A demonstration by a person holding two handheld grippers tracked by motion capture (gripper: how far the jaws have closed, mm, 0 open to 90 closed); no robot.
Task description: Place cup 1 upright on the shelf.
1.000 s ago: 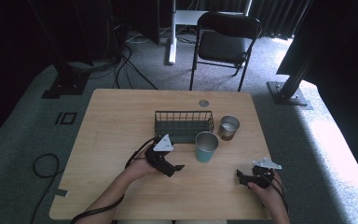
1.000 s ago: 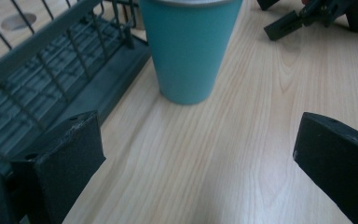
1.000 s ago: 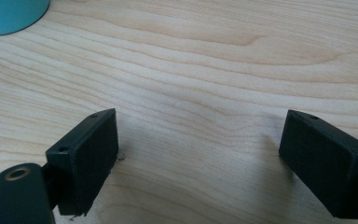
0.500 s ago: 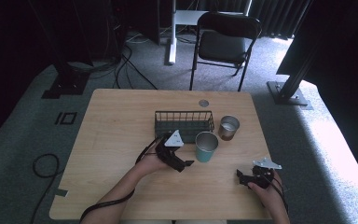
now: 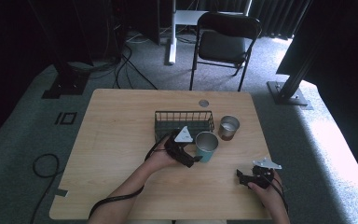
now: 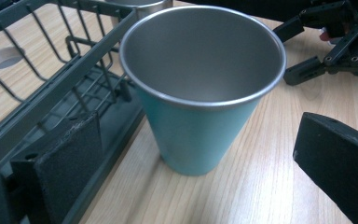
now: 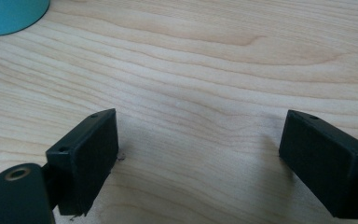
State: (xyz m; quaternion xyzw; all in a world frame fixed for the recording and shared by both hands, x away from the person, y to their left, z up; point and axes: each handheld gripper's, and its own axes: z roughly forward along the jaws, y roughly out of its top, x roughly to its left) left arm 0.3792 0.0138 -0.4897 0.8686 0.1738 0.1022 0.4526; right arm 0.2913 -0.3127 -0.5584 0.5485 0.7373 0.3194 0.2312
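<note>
in the high view, your left gripper (image 5: 192, 157) sits mid-table, right up against the teal metal cup with the bare steel inside (image 5: 207, 146), which stands upright just in front of the dark wire basket (image 5: 184, 122). a smaller plain steel cup (image 5: 228, 127) stands just to the right of the basket, apart from the teal one. your right gripper (image 5: 243, 176) rests near the front right part of the light wooden table (image 5: 116, 140), well apart from the cups. the whole left half of the table is bare wood, and so is the strip between your two grippers. the back edge has a round grommet hole (image 5: 203, 103), with a black folding chair (image 5: 226, 37) on the floor beyond it.

in the left gripper view, the jaws stand wide apart, one to each side of the teal cup (image 6: 200, 88), neither one touching it. the left jaw lies close along the basket's front wall (image 6: 56, 93), so room is tight there, which the high view does not make clear. your right gripper (image 6: 303, 51) shows at the upper right, jaws spread.

in the right gripper view, the jaws are well apart over bare wood grain, holding nothing. the foot of the teal cup (image 7: 11, 14) peeks in at the top left corner.
</note>
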